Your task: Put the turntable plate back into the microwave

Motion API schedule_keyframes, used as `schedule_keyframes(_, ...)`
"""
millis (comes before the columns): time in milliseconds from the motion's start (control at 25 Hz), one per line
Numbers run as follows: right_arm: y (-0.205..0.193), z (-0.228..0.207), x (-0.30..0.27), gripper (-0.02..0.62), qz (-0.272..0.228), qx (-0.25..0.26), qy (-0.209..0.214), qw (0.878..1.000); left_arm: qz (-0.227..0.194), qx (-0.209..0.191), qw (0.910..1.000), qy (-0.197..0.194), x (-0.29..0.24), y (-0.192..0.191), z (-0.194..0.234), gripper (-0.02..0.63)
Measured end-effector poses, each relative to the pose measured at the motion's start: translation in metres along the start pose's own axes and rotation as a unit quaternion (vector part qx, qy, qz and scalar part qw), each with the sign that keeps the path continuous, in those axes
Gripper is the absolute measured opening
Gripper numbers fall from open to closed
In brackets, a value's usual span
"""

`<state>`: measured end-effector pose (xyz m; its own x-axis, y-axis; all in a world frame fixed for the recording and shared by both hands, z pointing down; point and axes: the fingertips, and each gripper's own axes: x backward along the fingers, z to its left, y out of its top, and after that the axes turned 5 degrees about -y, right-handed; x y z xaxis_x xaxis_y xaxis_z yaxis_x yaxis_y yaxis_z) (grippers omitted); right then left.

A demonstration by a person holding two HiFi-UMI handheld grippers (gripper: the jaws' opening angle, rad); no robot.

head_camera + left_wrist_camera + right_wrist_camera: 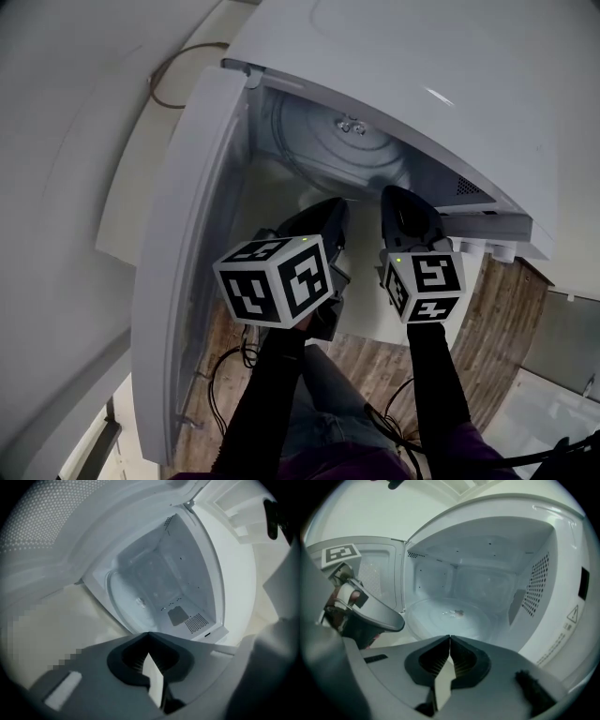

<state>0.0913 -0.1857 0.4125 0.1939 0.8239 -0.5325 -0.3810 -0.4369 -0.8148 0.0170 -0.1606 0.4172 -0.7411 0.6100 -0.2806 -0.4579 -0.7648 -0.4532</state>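
Note:
The white microwave (412, 66) stands with its door (197, 253) swung wide to the left. The clear glass turntable plate (337, 145) lies flat on the cavity floor, also seen as the plate (450, 616) in the right gripper view and the plate (131, 604) in the left gripper view. My left gripper (336, 208) hovers in front of the opening, shut with nothing between its jaws (148, 633). Beside it, my right gripper (394, 195) is also shut and empty (450, 637), pointing into the cavity just short of the plate's front rim.
The open door walls off the left side. The cavity's right wall has a perforated vent (536, 588). Cables (225, 366) trail over the wooden floor (497, 319) below. A cord loop (173, 80) hangs on the wall behind.

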Motion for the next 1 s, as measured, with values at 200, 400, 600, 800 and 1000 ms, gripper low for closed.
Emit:
schedule_keyframes(200,0.001,0.003,0.003,0.011,-0.003,0.003,0.004,1.0,-0.018,0.031,0.9986,0.038,0.003,0.001,0.022,0.008)
schedule_keyframes(400,0.003,0.006,0.007,0.011,-0.007,0.003,0.006,1.0,-0.019,0.041,0.9978,0.05,0.0,0.004,0.029,0.008)
schedule_keyframes(600,0.002,0.009,0.008,0.011,-0.007,0.001,0.007,1.0,-0.013,0.046,0.9983,0.033,-0.004,0.0,0.026,0.009)
schedule_keyframes(800,0.004,0.012,0.008,0.011,-0.009,0.001,0.009,1.0,-0.008,0.054,0.9984,0.011,-0.012,-0.005,0.019,0.011)
schedule_keyframes(1000,0.004,0.012,0.009,0.011,-0.009,0.002,0.008,1.0,0.014,0.053,0.9985,-0.008,-0.024,-0.011,0.01,0.011)
